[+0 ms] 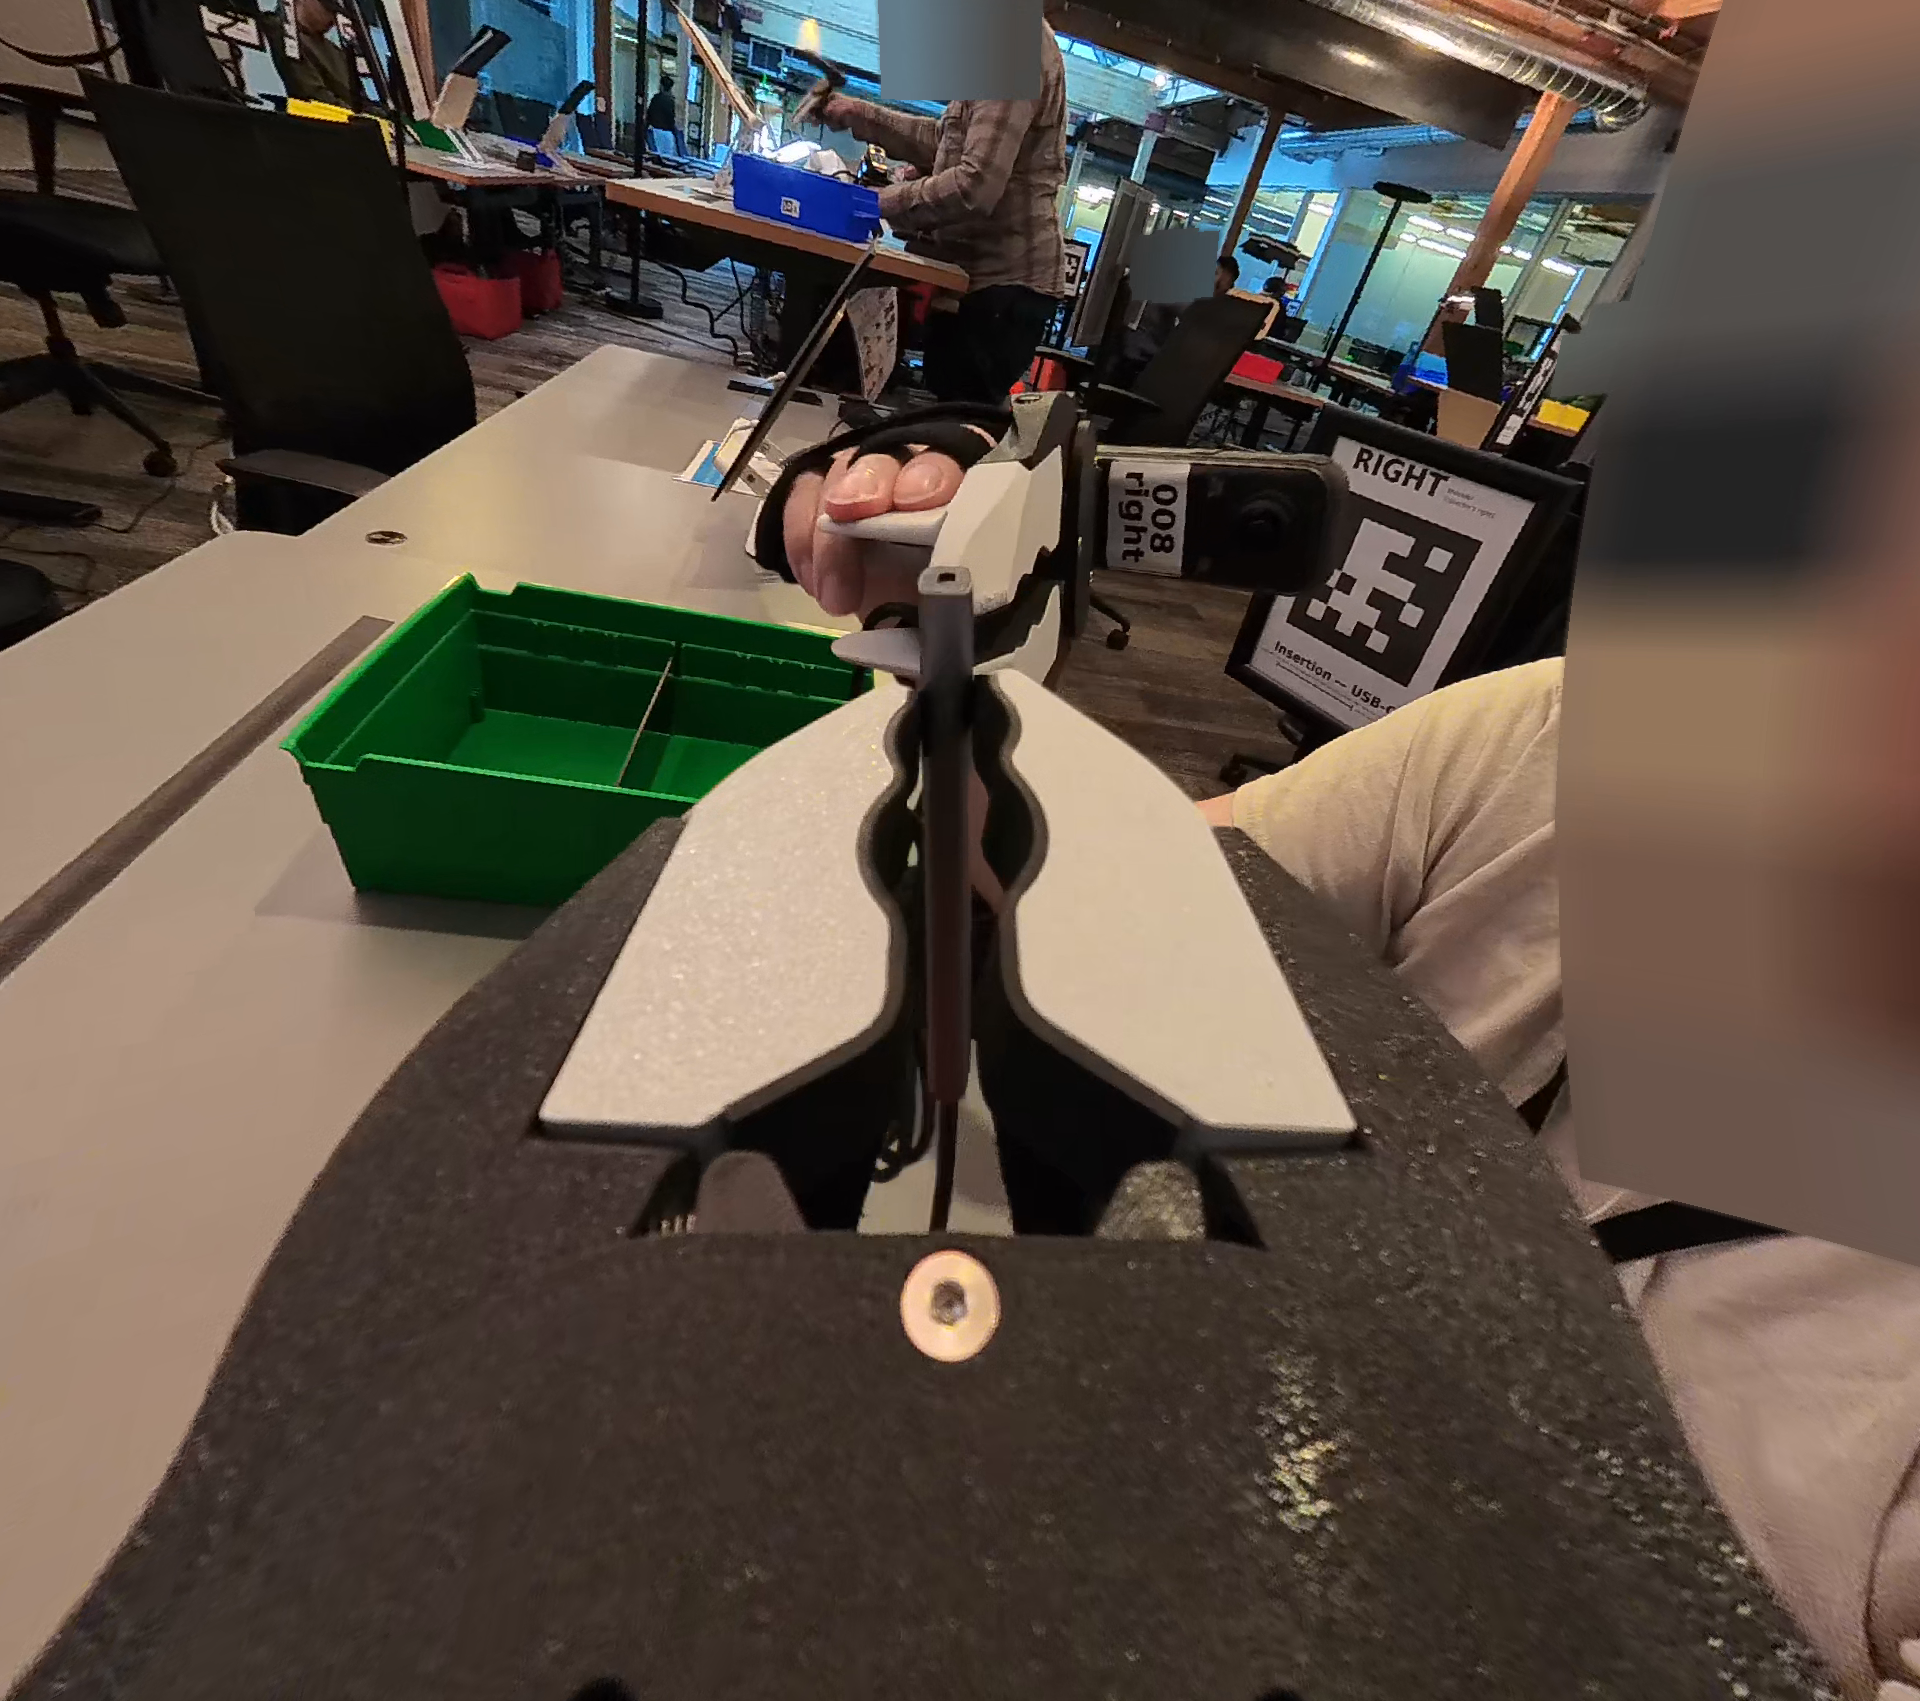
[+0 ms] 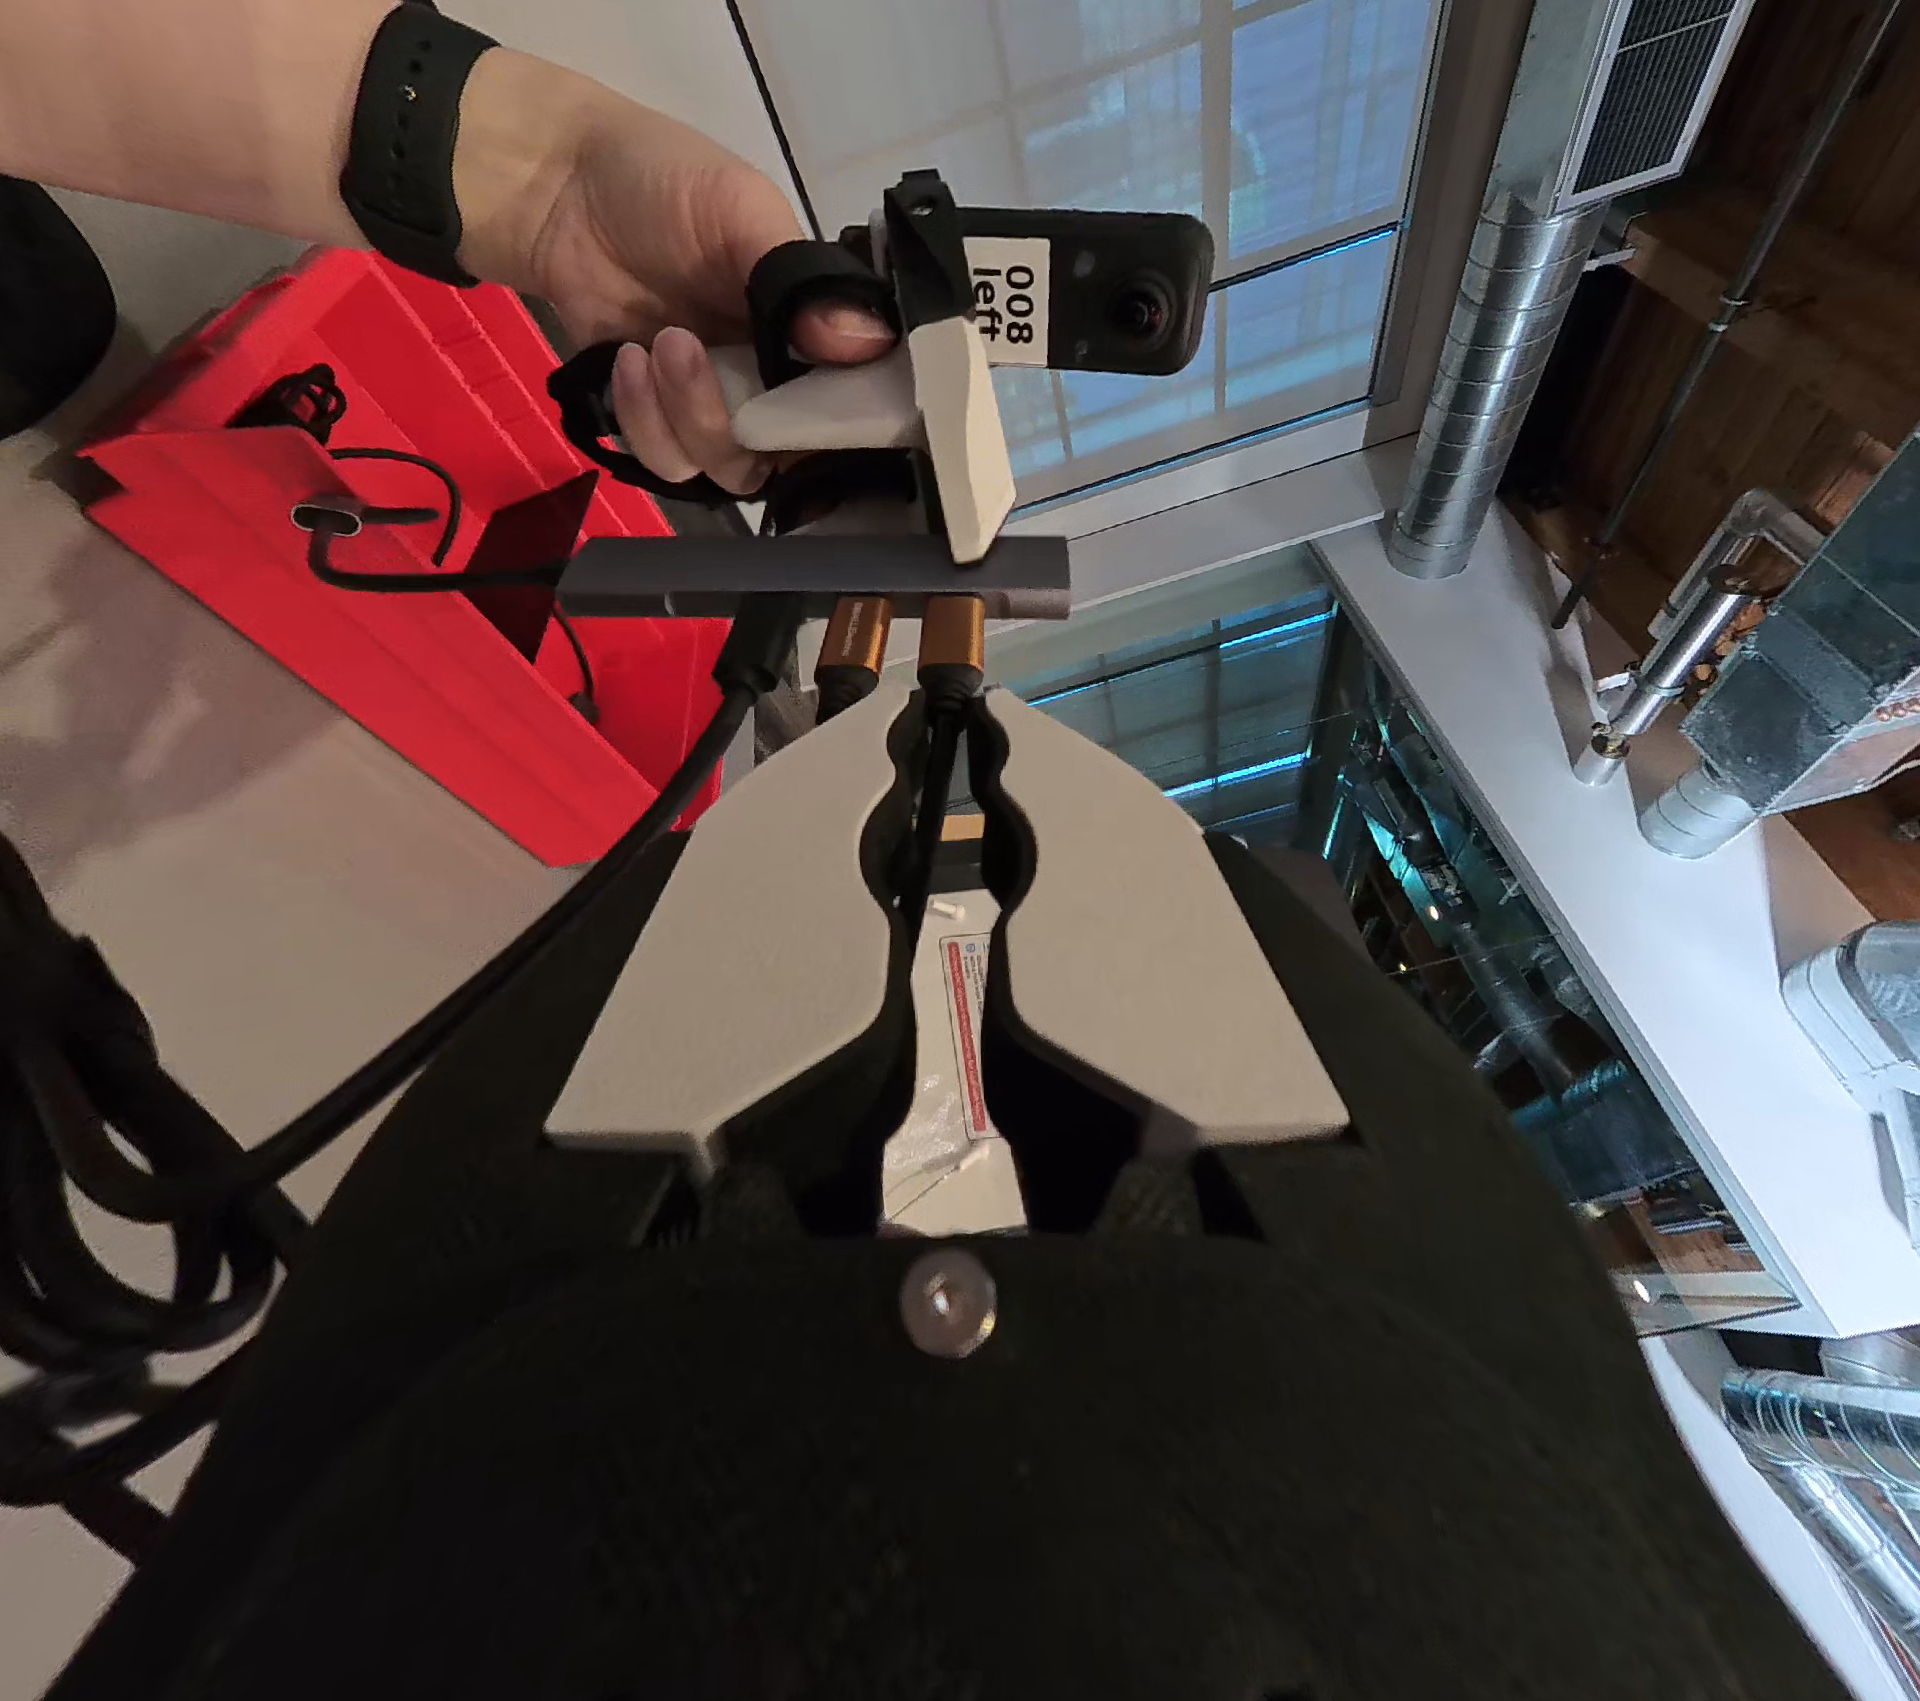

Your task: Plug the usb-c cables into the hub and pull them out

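My left gripper (image 1: 948, 695) is shut on the slim dark grey hub (image 1: 948, 778), seen end-on and held in the air above the table edge. In the right wrist view the hub (image 2: 810, 565) lies crosswise with the left gripper's white finger (image 2: 971, 467) over it. Three plugs sit in its near edge: a black plug (image 2: 764, 638) and two copper-coloured plugs, one (image 2: 854, 638) beside the other (image 2: 952, 635). My right gripper (image 2: 943, 716) is shut on the black cable just behind the right copper plug. The right gripper also shows in the left wrist view (image 1: 935, 643), beyond the hub.
A green divided bin (image 1: 540, 737) stands on the grey table (image 1: 156, 1028) to the left. A red bin (image 2: 416, 529) with black cables in it stands behind the hub. Coiled black cable (image 2: 94, 1184) hangs at lower left. A framed marker sign (image 1: 1403, 581) stands at right. Only a small space, under 4 cm, lies between the two pairs of fingers.
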`<state>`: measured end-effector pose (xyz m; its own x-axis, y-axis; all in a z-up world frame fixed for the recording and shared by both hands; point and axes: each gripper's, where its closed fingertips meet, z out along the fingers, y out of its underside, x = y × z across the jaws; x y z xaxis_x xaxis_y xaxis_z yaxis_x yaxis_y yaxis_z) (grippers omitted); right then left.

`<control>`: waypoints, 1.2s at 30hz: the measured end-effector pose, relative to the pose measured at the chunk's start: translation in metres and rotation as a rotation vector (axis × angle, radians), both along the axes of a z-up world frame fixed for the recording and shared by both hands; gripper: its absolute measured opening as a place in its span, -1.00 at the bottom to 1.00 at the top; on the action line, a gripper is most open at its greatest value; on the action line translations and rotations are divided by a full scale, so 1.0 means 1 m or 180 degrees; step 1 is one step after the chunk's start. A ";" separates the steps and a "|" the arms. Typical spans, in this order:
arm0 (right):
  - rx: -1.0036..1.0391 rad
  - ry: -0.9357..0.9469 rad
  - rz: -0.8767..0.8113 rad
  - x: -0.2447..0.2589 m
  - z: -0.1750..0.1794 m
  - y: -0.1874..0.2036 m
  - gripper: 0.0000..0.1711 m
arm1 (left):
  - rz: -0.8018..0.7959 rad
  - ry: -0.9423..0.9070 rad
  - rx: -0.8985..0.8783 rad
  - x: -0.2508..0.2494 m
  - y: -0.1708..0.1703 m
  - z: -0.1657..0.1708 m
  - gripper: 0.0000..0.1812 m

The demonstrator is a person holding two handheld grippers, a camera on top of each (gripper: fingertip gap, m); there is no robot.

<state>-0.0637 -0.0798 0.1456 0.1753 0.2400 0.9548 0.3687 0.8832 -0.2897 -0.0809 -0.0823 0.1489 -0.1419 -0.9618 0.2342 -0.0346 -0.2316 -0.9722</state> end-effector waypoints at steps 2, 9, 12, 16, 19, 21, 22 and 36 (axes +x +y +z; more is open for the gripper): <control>0.0016 -0.0018 -0.0020 -0.001 -0.001 0.000 -0.90 | -0.0015 0.0023 -0.0040 -0.001 0.001 -0.001 -0.90; 0.0026 -0.0041 -0.0114 0.000 -0.003 0.006 -0.91 | 0.0074 0.0085 0.0010 -0.002 0.007 -0.007 -0.90; -0.0023 -0.0071 -0.0053 0.000 -0.004 0.004 -0.91 | 0.0015 0.0148 0.0025 -0.002 0.004 -0.009 -0.90; -0.0046 -0.0015 0.0006 0.002 -0.001 0.001 -0.91 | 0.0023 0.0127 0.0053 0.000 0.001 -0.006 -0.90; -0.0148 -0.0051 0.0060 0.003 -0.003 -0.001 -0.91 | -0.0019 0.0160 0.0013 0.002 0.000 -0.009 -0.90; -0.0162 -0.0108 -0.0017 0.002 -0.007 0.003 -0.91 | 0.0035 0.0218 -0.0026 0.002 0.004 -0.013 -0.90; -0.0181 -0.0119 -0.0020 0.002 -0.009 0.004 -0.91 | 0.0042 0.0233 -0.0032 0.001 0.006 -0.014 -0.90; -0.0028 0.0066 -0.0029 0.006 0.005 0.001 -0.91 | -0.0012 0.0390 -0.0038 0.000 0.001 -0.022 -0.76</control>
<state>-0.0578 -0.0788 0.1504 0.1972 0.2469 0.9488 0.3705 0.8773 -0.3053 -0.0810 -0.0813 0.1269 -0.1152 -0.9583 0.2614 -0.1538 -0.2428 -0.9578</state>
